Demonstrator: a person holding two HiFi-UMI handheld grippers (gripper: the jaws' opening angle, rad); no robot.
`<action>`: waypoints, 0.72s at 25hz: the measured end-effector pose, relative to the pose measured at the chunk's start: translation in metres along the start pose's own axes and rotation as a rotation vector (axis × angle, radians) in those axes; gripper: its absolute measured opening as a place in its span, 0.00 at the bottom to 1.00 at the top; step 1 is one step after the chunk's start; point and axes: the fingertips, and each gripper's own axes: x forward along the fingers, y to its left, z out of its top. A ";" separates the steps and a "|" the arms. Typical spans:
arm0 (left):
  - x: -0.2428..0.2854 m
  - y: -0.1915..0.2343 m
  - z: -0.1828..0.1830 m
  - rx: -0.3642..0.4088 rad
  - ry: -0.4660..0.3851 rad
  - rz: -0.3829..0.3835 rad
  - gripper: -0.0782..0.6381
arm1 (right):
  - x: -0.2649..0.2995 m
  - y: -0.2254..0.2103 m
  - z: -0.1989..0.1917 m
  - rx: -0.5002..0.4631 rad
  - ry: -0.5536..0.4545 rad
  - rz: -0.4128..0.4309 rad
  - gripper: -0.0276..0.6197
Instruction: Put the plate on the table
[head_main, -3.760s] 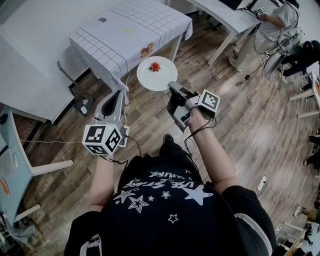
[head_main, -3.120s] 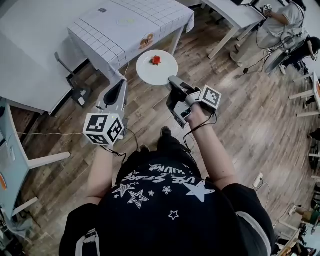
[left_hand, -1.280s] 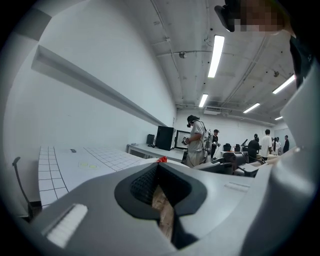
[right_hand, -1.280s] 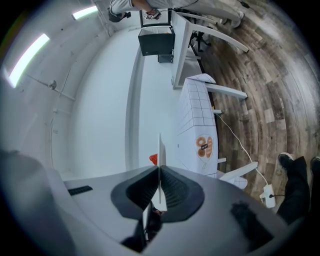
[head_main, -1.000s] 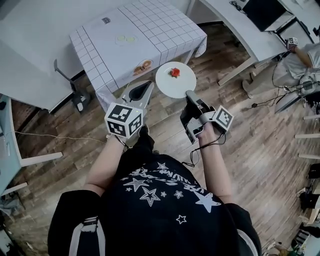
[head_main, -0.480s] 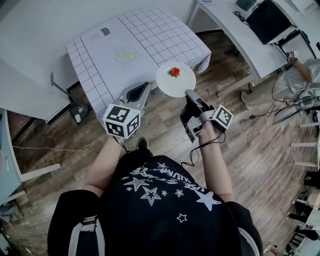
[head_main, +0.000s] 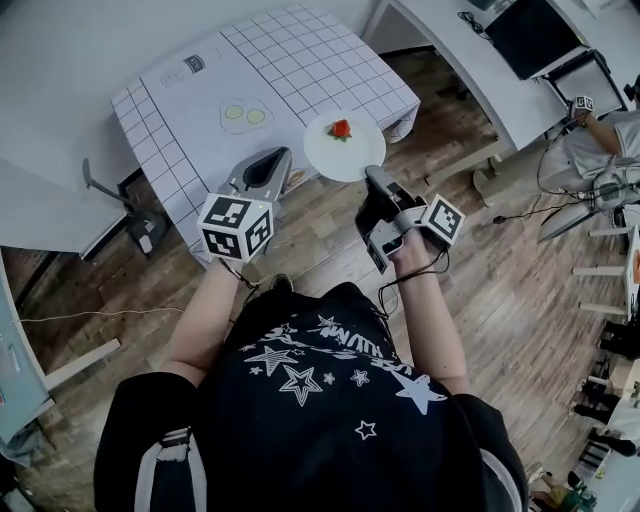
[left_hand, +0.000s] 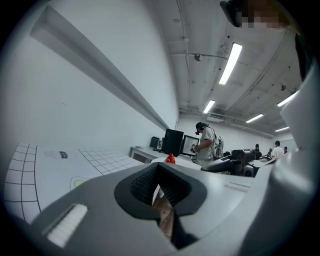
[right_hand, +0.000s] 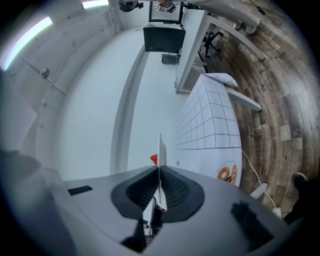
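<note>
The left tongs (head_main: 270, 163) were held out low over the near edge of the surface (head_main: 180, 110). Their jaws were drawn together to a narrow slit, and nothing was gripped between them. To the right, the plate (head_main: 350, 155) was seen overlapping the near edge of the surface, close to its right corner, with 1 red piece of food (head_main: 341, 128) lying on it. It was pinched at its near rim by the right tongs (head_main: 371, 176), whose jaws were closed on it.

The task was judged to be partly done. The plate had been brought up to the surface but not yet set down, since it was carried only by the tongs. Lowering it onto the gridded cloth and letting go were judged to be left.

In the head view, the plate's round face and its place against the surface's edge were shown, but its height above the cloth could not be read. In the right gripper view, the plate was shown edge-on as a thin white line between the ribbed pads, so the grip was confirmed there. In the left gripper view, the plate and the red piece were seen from the side beyond the empty jaws, with a person standing at distant desks.
</note>
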 end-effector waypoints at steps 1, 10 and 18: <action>0.002 0.000 0.000 0.001 0.002 -0.004 0.12 | 0.001 -0.002 0.000 0.003 0.000 -0.006 0.07; 0.018 0.002 0.006 0.037 -0.003 0.023 0.12 | 0.032 -0.002 0.016 0.021 0.045 0.029 0.07; 0.047 0.017 0.012 0.038 -0.001 0.138 0.12 | 0.071 -0.008 0.050 0.033 0.156 0.040 0.07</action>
